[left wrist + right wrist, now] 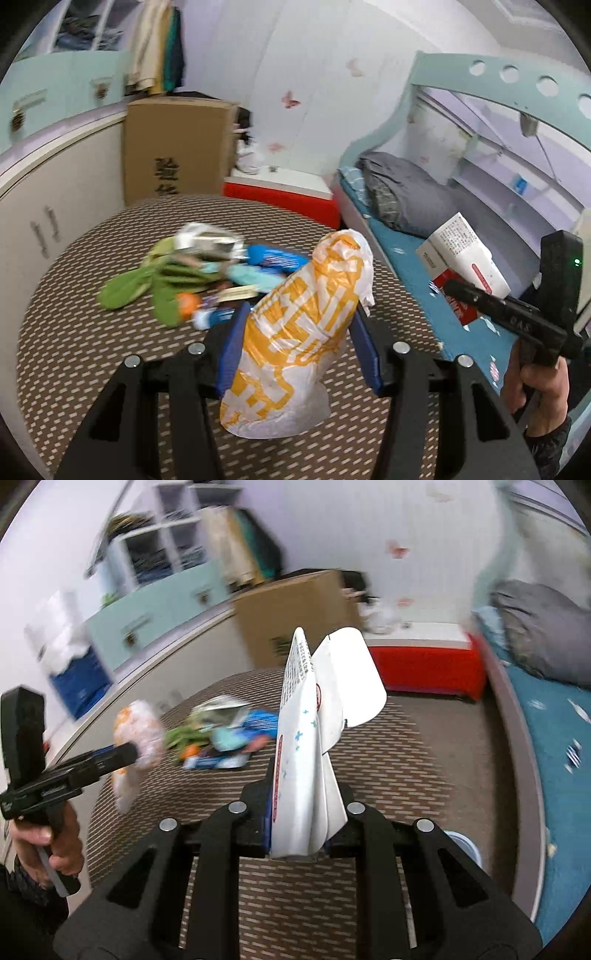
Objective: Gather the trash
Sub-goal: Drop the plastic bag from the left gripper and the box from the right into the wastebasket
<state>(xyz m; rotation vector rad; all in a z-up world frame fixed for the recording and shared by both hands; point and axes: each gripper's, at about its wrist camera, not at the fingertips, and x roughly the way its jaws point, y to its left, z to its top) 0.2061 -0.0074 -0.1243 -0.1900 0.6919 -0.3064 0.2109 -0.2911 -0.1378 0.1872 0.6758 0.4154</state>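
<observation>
My left gripper [299, 332] is shut on an orange-and-white plastic bag [295, 332], held above the patterned carpet [92, 350]. The bag also shows in the right wrist view [138, 734], blurred. My right gripper [301, 812] is shut on a flattened white carton with red print [310, 738], held upright above the carpet. That carton also shows in the left wrist view [461, 254], over the bed. A pile of trash [207, 273] lies on the carpet ahead: green wrappers, blue packets, a silvery wrapper, an orange bit. The pile shows in the right wrist view [225, 734].
A bed with a blue sheet [413, 269] and grey pillow [406, 192] runs along the right. A red-and-white box [284, 192] and a tall cardboard box [177, 147] stand against the far wall. White cabinets [44, 206] line the left.
</observation>
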